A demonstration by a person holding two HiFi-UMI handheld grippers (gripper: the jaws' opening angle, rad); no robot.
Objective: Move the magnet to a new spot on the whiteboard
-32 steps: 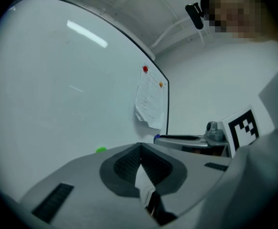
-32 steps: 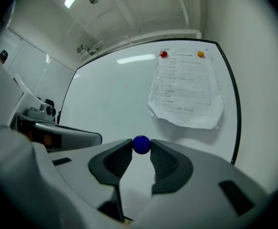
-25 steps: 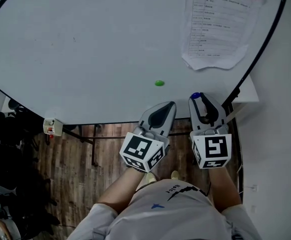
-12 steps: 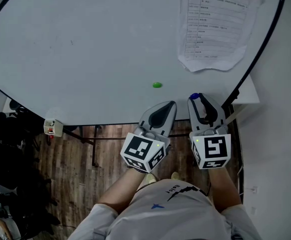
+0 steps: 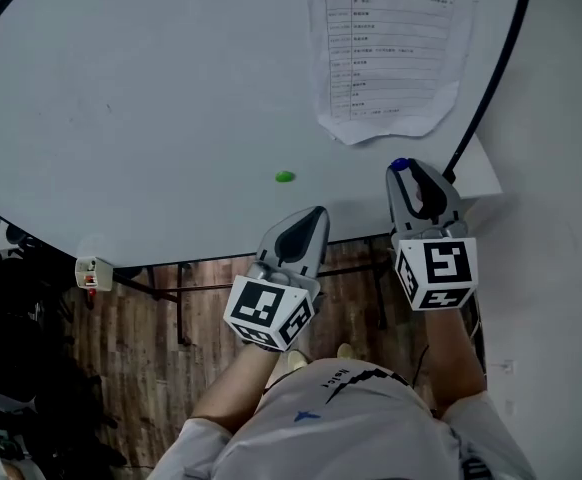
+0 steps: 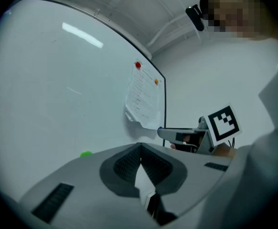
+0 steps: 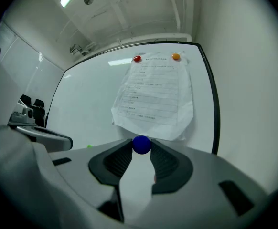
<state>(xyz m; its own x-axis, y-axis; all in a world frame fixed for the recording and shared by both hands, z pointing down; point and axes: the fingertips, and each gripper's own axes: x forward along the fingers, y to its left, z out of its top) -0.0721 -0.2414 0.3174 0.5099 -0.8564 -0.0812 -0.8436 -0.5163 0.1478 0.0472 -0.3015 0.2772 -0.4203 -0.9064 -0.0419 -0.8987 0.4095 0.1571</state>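
Magnet [image 7: 141, 144], blue, sits pinched between your right gripper's [image 5: 402, 171] narrowly parted jaw tips. It is now closer beneath the paper sheet [image 5: 391, 48] than a second ago, so placing it on the whiteboard [image 5: 151, 98] likely comes next.

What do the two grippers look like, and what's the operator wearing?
Grey moulded shells on the left gripper and right gripper, with dark ribbed pads. Each carries a white cube with black square markers. The operator wears a light T-shirt with dark print.

Printed sheet [image 5: 391, 53] (lower edge curled), green magnet [image 5: 285, 177], wooden floor [image 5: 151, 353]
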